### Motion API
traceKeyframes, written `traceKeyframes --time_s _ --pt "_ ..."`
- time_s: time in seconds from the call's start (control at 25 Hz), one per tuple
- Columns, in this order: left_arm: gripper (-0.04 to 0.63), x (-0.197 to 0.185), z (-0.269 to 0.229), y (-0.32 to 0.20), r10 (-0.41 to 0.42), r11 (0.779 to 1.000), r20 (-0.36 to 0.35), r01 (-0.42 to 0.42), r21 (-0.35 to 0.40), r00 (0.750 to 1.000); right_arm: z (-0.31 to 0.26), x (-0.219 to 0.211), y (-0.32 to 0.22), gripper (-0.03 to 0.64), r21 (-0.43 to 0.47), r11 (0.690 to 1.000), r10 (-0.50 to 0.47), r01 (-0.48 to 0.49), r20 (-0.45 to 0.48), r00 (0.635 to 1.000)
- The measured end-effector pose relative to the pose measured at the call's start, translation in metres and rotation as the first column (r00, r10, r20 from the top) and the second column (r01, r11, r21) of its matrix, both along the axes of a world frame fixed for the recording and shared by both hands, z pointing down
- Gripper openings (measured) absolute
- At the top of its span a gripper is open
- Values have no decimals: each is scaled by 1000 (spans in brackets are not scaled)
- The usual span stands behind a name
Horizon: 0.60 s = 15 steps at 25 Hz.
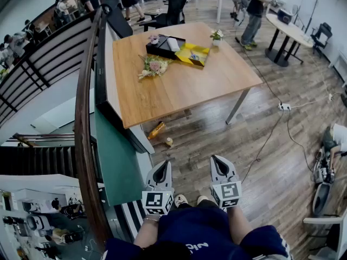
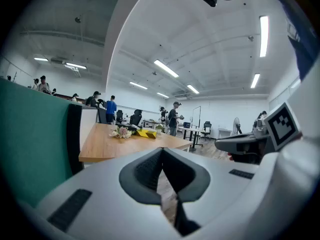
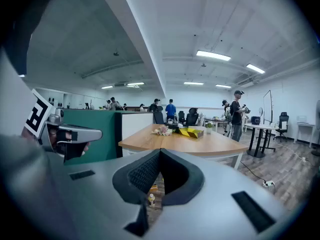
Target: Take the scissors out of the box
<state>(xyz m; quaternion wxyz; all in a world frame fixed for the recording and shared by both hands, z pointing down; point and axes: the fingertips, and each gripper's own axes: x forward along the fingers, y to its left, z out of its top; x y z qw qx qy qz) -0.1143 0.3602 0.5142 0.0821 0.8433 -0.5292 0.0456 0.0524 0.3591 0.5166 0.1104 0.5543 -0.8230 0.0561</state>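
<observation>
A black open box [image 1: 164,46] stands at the far side of the wooden table [image 1: 179,91], with a white roll in it. I cannot make out scissors from here. A yellow package [image 1: 192,54] lies beside the box, and a flower bunch [image 1: 153,66] in front of it. My left gripper [image 1: 161,172] and right gripper [image 1: 219,166] are held close to my body, well short of the table, both shut and empty. In the left gripper view the jaws [image 2: 161,150] meet in front of the distant table [image 2: 105,144]. The right gripper [image 3: 160,151] looks the same.
A green partition [image 1: 116,161] and a curved wooden railing [image 1: 84,118] run along my left. A bottle [image 1: 156,130] and a small object [image 1: 169,142] lie on the floor under the table. A cable and power strip [image 1: 284,106] lie to the right. People stand at the back.
</observation>
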Motion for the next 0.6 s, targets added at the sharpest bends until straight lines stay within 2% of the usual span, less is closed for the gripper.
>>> traceKeyframes --time_s 0.28,0.52,0.56,0.6 --pt "3 5 3 -2 -7 1000 -1 7 -6 1000 -3 5 -7 9 13 1000 -7 8 -11 1000" --pt "10 4 -2 -4 6 1000 -57 -6 -12 998 -1 10 -10 14 3 999 38 -38 35 999" --pt "61 5 -2 -5 25 1000 -70 -26 -16 997 -2 9 -11 14 4 999 34 -34 43 998" --pt "157 7 -3 -6 47 999 -81 -49 -19 996 -3 6 -11 37 0 1000 22 -22 53 998"
